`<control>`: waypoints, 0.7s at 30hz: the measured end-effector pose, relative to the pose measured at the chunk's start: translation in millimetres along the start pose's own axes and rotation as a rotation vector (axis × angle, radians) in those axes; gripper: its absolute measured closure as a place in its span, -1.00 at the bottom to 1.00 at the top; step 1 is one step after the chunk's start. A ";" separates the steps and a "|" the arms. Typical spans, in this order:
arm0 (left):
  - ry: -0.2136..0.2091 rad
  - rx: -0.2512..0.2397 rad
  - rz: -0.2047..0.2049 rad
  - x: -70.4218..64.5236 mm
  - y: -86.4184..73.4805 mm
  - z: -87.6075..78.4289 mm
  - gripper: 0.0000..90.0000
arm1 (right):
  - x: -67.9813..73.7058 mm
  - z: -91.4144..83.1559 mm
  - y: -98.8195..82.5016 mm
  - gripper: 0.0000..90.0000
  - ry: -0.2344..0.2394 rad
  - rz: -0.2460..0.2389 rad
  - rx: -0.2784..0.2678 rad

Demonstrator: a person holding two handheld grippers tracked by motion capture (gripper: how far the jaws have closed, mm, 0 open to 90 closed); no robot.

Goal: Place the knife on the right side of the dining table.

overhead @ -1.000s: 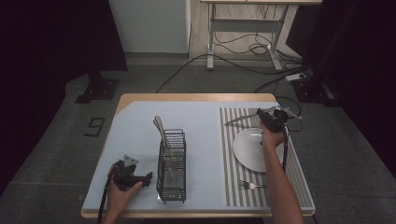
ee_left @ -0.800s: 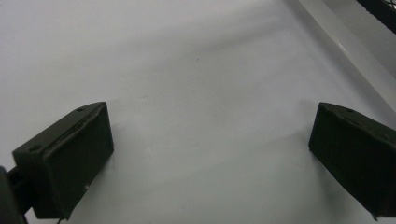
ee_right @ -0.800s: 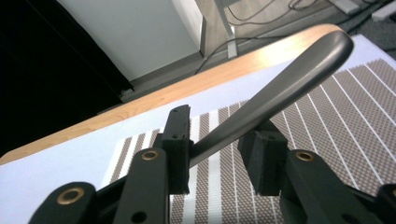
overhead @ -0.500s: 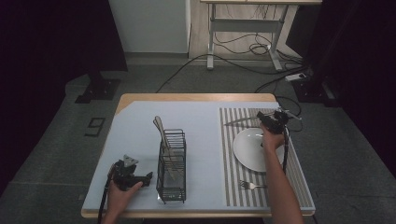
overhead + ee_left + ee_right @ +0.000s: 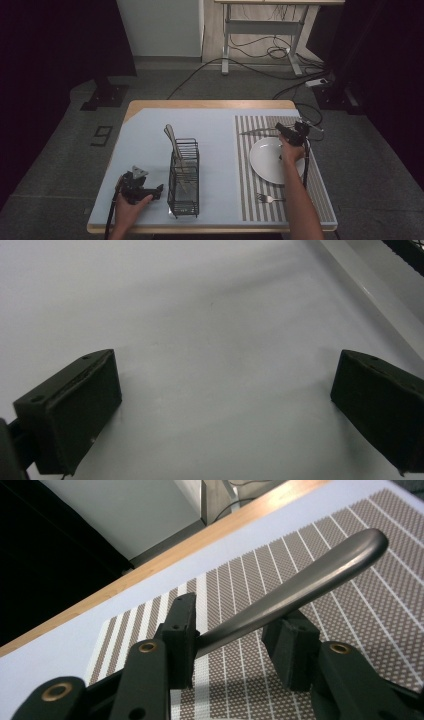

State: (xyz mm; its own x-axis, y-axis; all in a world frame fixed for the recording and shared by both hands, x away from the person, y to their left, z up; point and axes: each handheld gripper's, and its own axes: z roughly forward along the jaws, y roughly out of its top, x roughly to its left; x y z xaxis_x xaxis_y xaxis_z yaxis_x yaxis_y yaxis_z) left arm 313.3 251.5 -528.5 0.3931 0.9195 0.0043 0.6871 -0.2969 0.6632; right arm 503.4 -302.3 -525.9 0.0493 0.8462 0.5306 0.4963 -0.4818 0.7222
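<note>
Beyond the plate (image 5: 272, 160), the right gripper (image 5: 235, 640) has just been opening, its jaws loosely flanking a utensil handle (image 5: 300, 587), perhaps a knife's.

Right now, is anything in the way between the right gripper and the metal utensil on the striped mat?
Nothing visible. The utensil's handle already lies between the fingers of the right gripper, which have just been opening, over the striped mat.

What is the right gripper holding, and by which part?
Nothing firmly: a metal utensil's handle lies between the right gripper's jaws, which have just been opening.
</note>
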 end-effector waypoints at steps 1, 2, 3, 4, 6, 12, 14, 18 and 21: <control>0.000 0.000 0.000 0.0 0.0 0.0 -1.00 | -1.1 0.5 -0.2 0.27 -0.001 0.011 0.007; 0.000 0.000 0.000 0.0 0.0 0.0 -1.00 | -2.3 0.9 -0.7 0.25 -0.006 0.016 0.014; 0.000 0.000 0.000 0.0 0.0 0.0 -1.00 | -3.0 1.1 -0.8 0.25 -0.008 0.016 0.017; 0.000 0.000 0.000 0.0 0.0 0.0 -1.00 | -4.0 1.8 -1.2 0.24 -0.008 0.022 0.020; 0.000 0.000 0.000 0.0 0.0 0.0 -1.00 | -5.1 2.3 -1.8 0.23 -0.012 0.023 0.023; 0.000 0.000 0.000 0.1 0.0 0.0 -1.00 | -4.3 2.9 -2.2 0.19 -0.034 0.019 0.028; 0.000 0.000 0.001 0.1 0.0 0.0 -1.00 | -4.1 3.0 -2.5 0.18 -0.044 0.025 0.034; 0.000 0.001 0.002 0.2 0.0 -0.1 -1.00 | -4.7 3.4 -2.5 0.17 -0.050 0.037 0.044; 0.000 0.001 0.002 0.2 0.0 0.0 -1.00 | -4.4 4.0 -2.5 0.16 -0.063 0.047 0.055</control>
State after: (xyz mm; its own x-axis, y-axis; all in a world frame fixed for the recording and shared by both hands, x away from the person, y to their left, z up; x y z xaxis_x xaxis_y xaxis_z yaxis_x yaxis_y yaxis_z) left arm 313.3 251.7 -528.5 0.3943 0.9190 0.0058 0.6867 -0.2989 0.6626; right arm 505.4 -303.9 -531.8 0.1271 0.8365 0.5331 0.5386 -0.5095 0.6710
